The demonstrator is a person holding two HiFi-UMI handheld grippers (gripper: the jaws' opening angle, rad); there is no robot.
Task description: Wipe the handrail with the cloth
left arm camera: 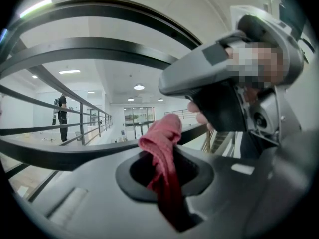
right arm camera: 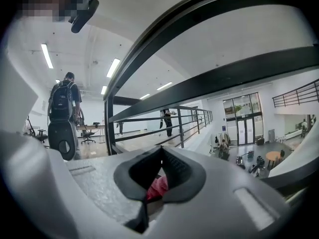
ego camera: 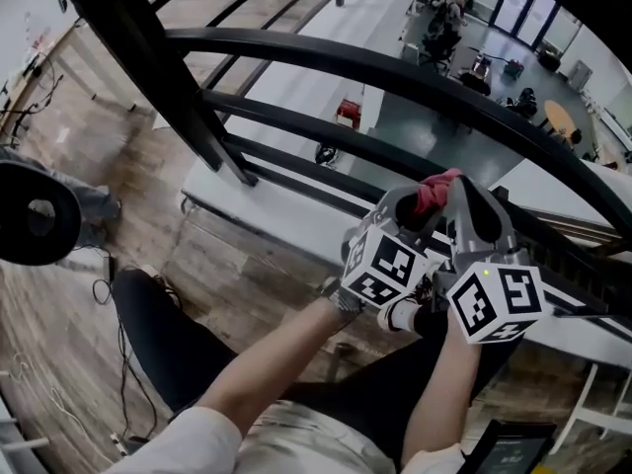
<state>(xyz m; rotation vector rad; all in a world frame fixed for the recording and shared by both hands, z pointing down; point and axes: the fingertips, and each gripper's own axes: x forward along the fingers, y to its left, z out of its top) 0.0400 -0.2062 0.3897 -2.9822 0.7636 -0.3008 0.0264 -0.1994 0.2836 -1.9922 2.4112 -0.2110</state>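
The red cloth (ego camera: 435,190) sticks up between my two grippers, which are side by side just below the black curved handrail (ego camera: 395,72). My left gripper (ego camera: 400,207) is shut on the cloth (left arm camera: 163,146); a fold rises out of its jaws and a strip hangs back towards the camera. My right gripper (ego camera: 466,203) is close on its right, and its body (left arm camera: 224,73) fills the upper right of the left gripper view. In the right gripper view the right gripper (right arm camera: 160,171) is shut, with a small fold of cloth (right arm camera: 157,187) low between its pads. The handrail (right arm camera: 209,29) arcs overhead.
Lower rails (ego camera: 296,117) and a thick black post (ego camera: 148,57) run under the handrail. Beyond them is a drop to a lower floor with white tables (ego camera: 296,87) and people. A round black object (ego camera: 35,215) is at the left. A person with a backpack (right arm camera: 62,101) stands nearby.
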